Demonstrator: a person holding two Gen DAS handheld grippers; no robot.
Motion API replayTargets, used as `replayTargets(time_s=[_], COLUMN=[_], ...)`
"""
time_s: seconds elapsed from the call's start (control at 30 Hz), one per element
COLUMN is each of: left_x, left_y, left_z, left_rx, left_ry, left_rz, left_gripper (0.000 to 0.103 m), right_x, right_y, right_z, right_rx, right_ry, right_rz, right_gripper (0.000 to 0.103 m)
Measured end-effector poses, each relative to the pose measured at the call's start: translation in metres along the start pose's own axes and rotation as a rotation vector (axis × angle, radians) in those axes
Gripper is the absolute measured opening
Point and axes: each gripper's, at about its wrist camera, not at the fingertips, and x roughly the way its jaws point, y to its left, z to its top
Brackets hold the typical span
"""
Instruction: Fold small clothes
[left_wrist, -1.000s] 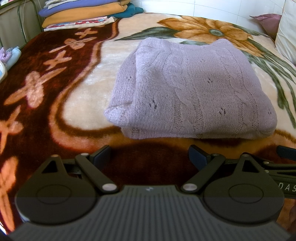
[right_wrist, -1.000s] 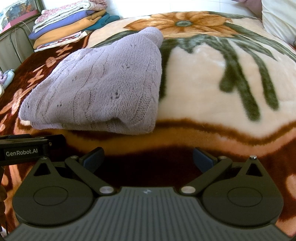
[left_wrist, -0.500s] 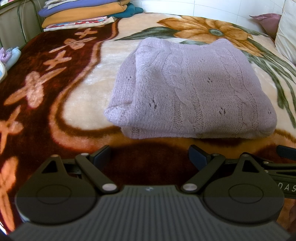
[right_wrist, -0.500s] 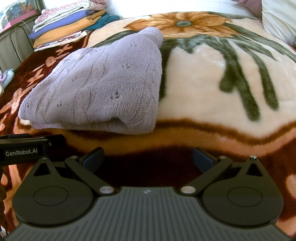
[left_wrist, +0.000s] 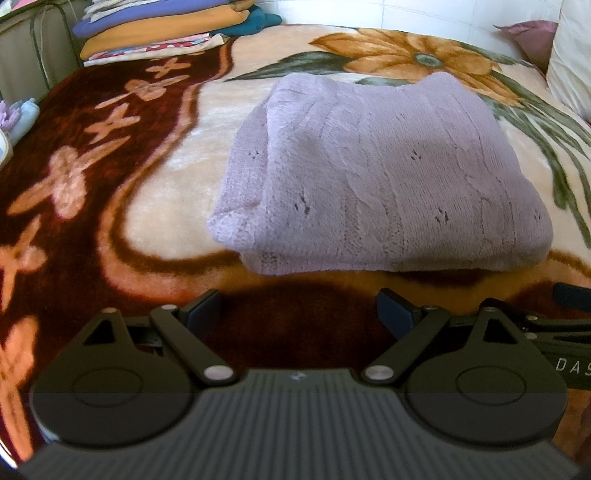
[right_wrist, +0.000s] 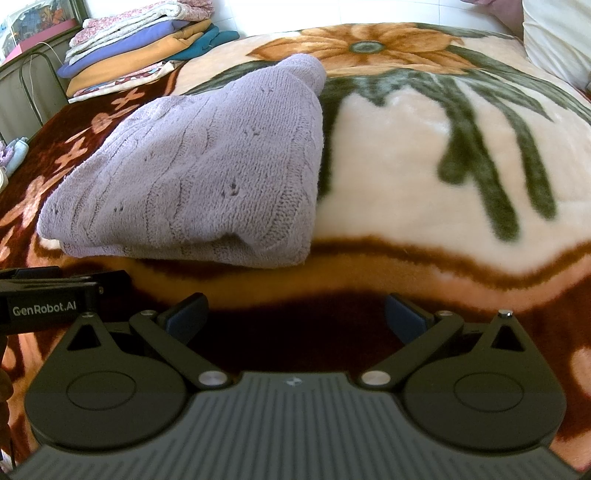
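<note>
A folded lilac knit sweater (left_wrist: 384, 173) lies on the flowered blanket (left_wrist: 159, 177); in the right wrist view the sweater (right_wrist: 207, 177) sits left of centre. My left gripper (left_wrist: 299, 310) is open and empty, held back just short of the sweater's near edge. My right gripper (right_wrist: 295, 314) is open and empty, in front of the blanket to the right of the sweater's near corner. The left gripper's body shows at the left edge of the right wrist view (right_wrist: 44, 306).
A stack of folded clothes (left_wrist: 162, 33) lies at the far left corner of the bed, also in the right wrist view (right_wrist: 140, 51). Pillows (left_wrist: 569, 55) sit at the far right. A metal bed rail (right_wrist: 33, 85) runs along the left.
</note>
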Motion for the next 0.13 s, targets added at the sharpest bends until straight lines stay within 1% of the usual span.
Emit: replayTargets(time_s=[0.13], left_x=[0.0000], left_y=[0.0002], left_z=[0.0010], left_rx=[0.009], left_ry=[0.004], left_rz=[0.001], left_gripper=[0.092], right_x=[-0.0001], right_y=[-0.0003], right_z=[0.0001], right_rx=[0.002], right_ry=[0.000], right_rz=[0.001], right_gripper=[0.103])
